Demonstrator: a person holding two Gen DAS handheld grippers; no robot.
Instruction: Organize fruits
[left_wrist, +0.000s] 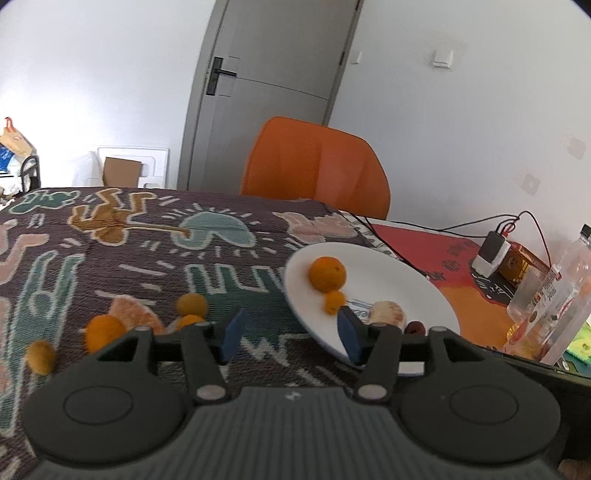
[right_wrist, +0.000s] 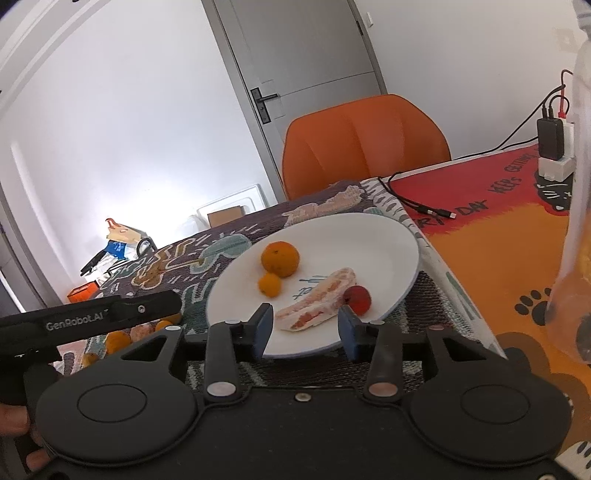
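Note:
A white plate (left_wrist: 373, 271) (right_wrist: 369, 236) on the patterned cloth holds an orange (left_wrist: 327, 274) (right_wrist: 279, 258), a small kumquat (left_wrist: 334, 301) (right_wrist: 269, 284), a peeled pomelo wedge (left_wrist: 388, 313) (right_wrist: 317, 300) and a small red fruit (left_wrist: 414, 327) (right_wrist: 357, 299). Several small orange fruits (left_wrist: 105, 331) (right_wrist: 117, 341) and a peeled segment (left_wrist: 135, 315) lie on the cloth left of the plate. My left gripper (left_wrist: 290, 334) is open and empty, just left of the plate's near rim. My right gripper (right_wrist: 306, 330) is open and empty over the plate's near edge, around the pomelo wedge's end.
An orange chair (left_wrist: 314, 170) (right_wrist: 365, 142) stands behind the table. A plastic bottle (left_wrist: 550, 291) (right_wrist: 576, 221), a charger block (left_wrist: 491, 254) (right_wrist: 552, 147) and cables (right_wrist: 417, 203) sit on the orange mat (right_wrist: 498, 236) at the right. The left gripper's body (right_wrist: 92, 319) shows in the right view.

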